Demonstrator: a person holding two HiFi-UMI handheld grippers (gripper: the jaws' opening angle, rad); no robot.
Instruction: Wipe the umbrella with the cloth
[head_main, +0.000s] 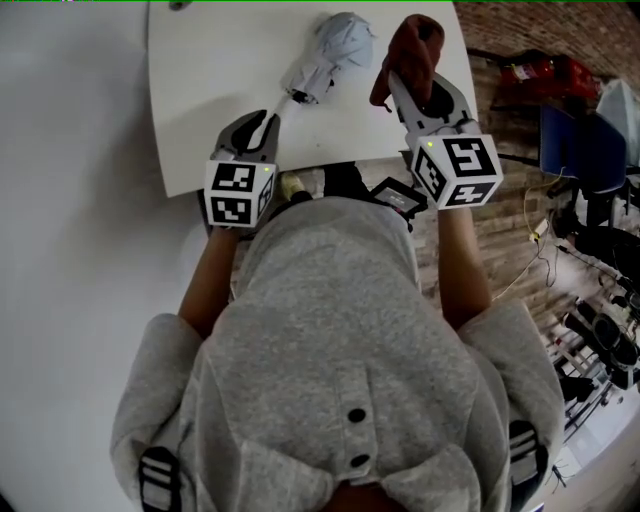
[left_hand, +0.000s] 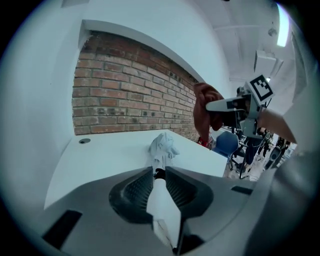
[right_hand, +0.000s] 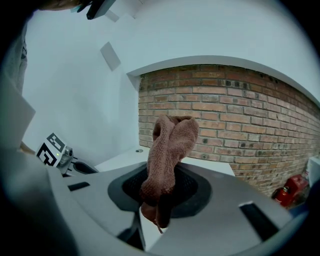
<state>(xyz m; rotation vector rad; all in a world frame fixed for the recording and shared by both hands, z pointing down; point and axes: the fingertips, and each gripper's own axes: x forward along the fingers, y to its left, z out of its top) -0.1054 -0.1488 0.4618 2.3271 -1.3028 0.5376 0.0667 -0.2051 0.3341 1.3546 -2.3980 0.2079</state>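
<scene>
Slip risk: left gripper (head_main: 262, 125) has its jaws slack around the handle (left_hand: 162, 205) of the folded umbrella (head_main: 330, 50), which lies on the white table (head_main: 220, 60), so a wipe could shove it sideways. Right gripper (head_main: 408, 85) is clamped on the brown cloth (head_main: 405, 45), held just beside the canopy. Bunched that tight, it may skate off.

The left forearm (head_main: 208, 280) and right forearm (head_main: 462, 265) both reach forward. The left gripper (head_main: 266, 122) points toward one o'clock, tipped downward, its jaws slightly apart with the umbrella (head_main: 330, 50) handle between them. The right gripper (head_main: 396, 82) points toward eleven o'clock, its jaws clamped on the cloth (head_main: 408, 45).
</scene>
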